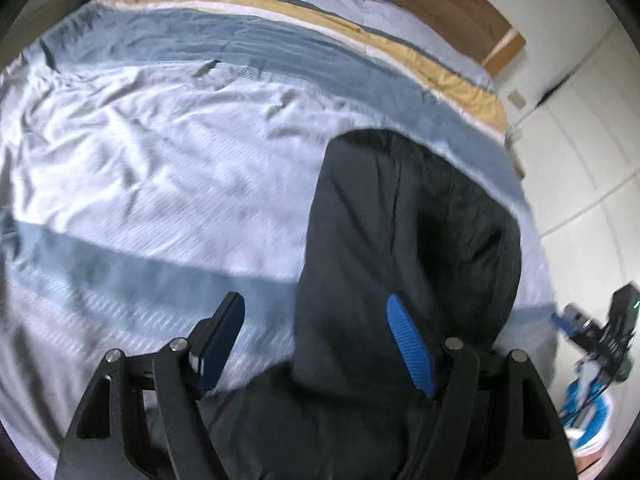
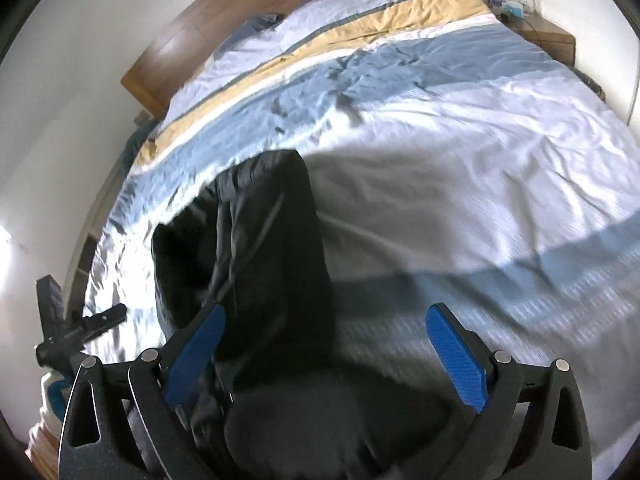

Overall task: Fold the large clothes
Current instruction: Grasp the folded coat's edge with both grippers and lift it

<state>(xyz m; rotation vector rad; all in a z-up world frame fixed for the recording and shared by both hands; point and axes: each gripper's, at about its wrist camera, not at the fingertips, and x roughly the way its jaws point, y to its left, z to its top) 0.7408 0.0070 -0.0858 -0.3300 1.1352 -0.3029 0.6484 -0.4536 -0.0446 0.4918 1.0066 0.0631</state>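
A big bed (image 1: pixel 168 152) fills both views. Its cover has wide stripes: pale white, blue, and a yellow band up near the wooden headboard (image 2: pixel 188 40). The cover is a bit wrinkled.

A dark garment (image 1: pixel 400 248) lies on the bed. In the left wrist view it sits at about 4 o'clock, and it runs down to 6 o'clock, under the claw. It looks bunched and folded over on itself, not flat. In the right wrist view the same dark garment (image 2: pixel 264 248) sits at about 7 o'clock and also runs down to the bottom edge.

The left gripper (image 1: pixel 316 340) has its two fingers wide apart. One blue pad is over the pale cover. The other blue pad is over the dark cloth. The pads do not pinch the cloth.

The right gripper (image 2: pixel 326 356) is wide too. Its left pad is over the dark cloth and its right pad is over the striped cover. Nothing is squeezed between them.

Both pictures are a bit smeared, so small things are hard to see.

At 4 o'clock in the left wrist view, the other claw peeks in beside the bed. A blue and white thing (image 1: pixel 588 420) sits low by the edge at 5 o'clock. I cannot tell what it is.
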